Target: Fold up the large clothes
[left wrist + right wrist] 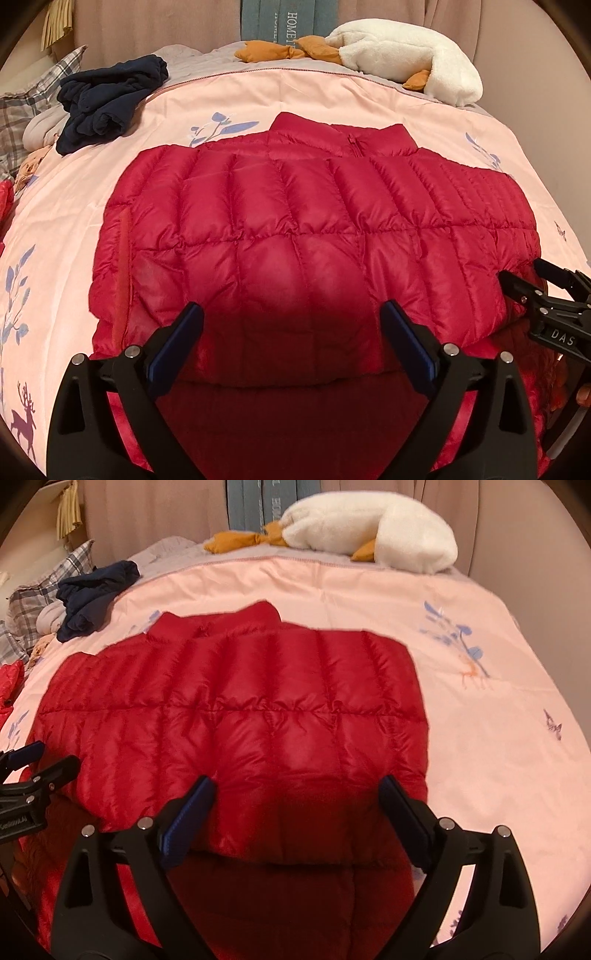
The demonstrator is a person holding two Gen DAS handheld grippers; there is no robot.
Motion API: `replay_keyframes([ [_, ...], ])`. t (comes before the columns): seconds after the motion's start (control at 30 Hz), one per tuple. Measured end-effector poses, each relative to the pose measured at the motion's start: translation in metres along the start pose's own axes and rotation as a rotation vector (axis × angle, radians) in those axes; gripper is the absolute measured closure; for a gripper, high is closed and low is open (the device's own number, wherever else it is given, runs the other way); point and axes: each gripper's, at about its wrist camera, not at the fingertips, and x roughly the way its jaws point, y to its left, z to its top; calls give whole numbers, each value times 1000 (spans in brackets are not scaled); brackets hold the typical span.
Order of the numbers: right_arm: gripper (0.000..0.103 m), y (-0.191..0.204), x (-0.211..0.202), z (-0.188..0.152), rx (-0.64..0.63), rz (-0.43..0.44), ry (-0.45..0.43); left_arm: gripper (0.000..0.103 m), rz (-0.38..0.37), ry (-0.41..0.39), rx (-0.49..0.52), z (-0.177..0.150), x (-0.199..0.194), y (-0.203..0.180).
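Observation:
A red quilted puffer jacket (295, 221) lies flat on the pink bed cover, collar at the far side, its near part folded over so a doubled edge runs across just in front of both grippers. It also shows in the right wrist view (240, 716). My left gripper (291, 314) is open and empty above the jacket's near left part. My right gripper (297, 790) is open and empty above the near right part. The right gripper also shows at the right edge of the left wrist view (524, 277), and the left gripper at the left edge of the right wrist view (55, 755).
A pink bed cover (332, 99) with blue leaf and deer prints spans the bed. A crumpled navy garment (110, 99) lies far left by plaid pillows (22, 107). A white plush goose (406, 55) lies at the head. Another red item (9, 686) sits at the left edge.

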Motion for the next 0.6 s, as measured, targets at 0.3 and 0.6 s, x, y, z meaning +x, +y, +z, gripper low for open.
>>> replay_keyframes([
  [0.3, 11, -4, -1, -9, 1, 19, 23, 5, 8, 2, 9, -8, -5, 4],
  [0.6, 9, -4, 14, -14, 17, 31, 52, 5, 10, 25, 16, -10, 6, 2],
])
